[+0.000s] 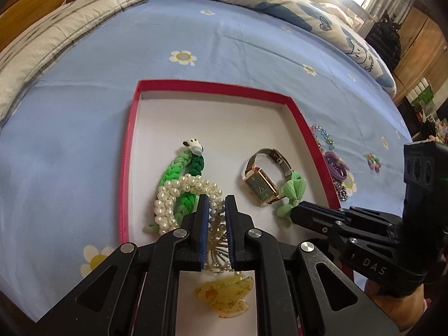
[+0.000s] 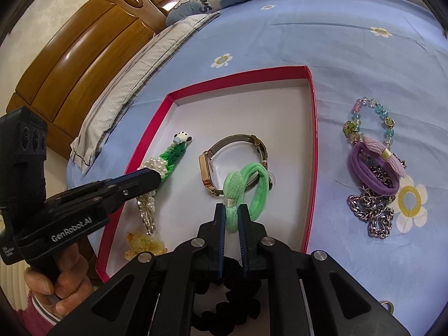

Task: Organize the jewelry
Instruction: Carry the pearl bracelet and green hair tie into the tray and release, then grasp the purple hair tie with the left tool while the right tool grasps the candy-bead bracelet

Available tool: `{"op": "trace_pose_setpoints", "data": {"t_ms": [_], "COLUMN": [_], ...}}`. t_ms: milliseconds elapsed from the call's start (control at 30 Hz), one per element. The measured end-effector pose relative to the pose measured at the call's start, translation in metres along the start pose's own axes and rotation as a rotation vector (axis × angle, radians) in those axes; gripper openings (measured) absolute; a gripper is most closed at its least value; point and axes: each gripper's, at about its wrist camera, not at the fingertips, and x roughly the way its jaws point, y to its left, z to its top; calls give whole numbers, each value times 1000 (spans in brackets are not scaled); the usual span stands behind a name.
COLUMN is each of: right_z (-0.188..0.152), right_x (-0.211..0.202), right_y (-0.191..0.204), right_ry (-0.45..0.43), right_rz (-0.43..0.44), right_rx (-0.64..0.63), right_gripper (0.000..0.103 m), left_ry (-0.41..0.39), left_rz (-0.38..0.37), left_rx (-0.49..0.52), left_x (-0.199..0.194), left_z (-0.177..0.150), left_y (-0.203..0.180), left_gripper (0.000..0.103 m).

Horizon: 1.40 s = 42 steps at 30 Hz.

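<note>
At the centre of the right wrist view, the right gripper [image 2: 231, 218] pinches the knotted band of a light green hair tie [image 2: 243, 189], its loop draped over a gold-cased watch [image 2: 232, 165] inside the red-rimmed tray [image 2: 312, 128]. At lower centre of the left wrist view, the left gripper [image 1: 217, 205] is closed on a pearl bracelet [image 1: 179, 196] lying across a braided green bracelet [image 1: 170, 172]. An amber hair claw [image 1: 224, 294] lies below. On the blue bedsheet [image 2: 350, 56], at right, rest a beaded bracelet [image 2: 372, 117], purple hair tie [image 2: 372, 170] and silver chain [image 2: 372, 210].
</note>
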Motion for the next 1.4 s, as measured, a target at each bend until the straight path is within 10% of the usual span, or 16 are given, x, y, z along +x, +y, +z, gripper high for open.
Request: {"op": "trace_pose_setpoints", "data": {"t_ms": [567,833,1400], "right_z": [0,-19,-79], "right_x": [-20,-80,-158], "right_y": [0,-11,-85], "right_ry": [-37,-155,-288], "right_rz": [20,13,-120], "right_rx": [23,77,265], "right_gripper": [33,50,52], "left_ry": [3,-46,-46], "left_rz": [-27,-50,-59], "left_rx": [-17,-2,128], "left_x": [-8,-38,-51], "left_z": [-6,-12,-21], "left_y": [1,-15,-80], "left_gripper": [11,40,48]}}
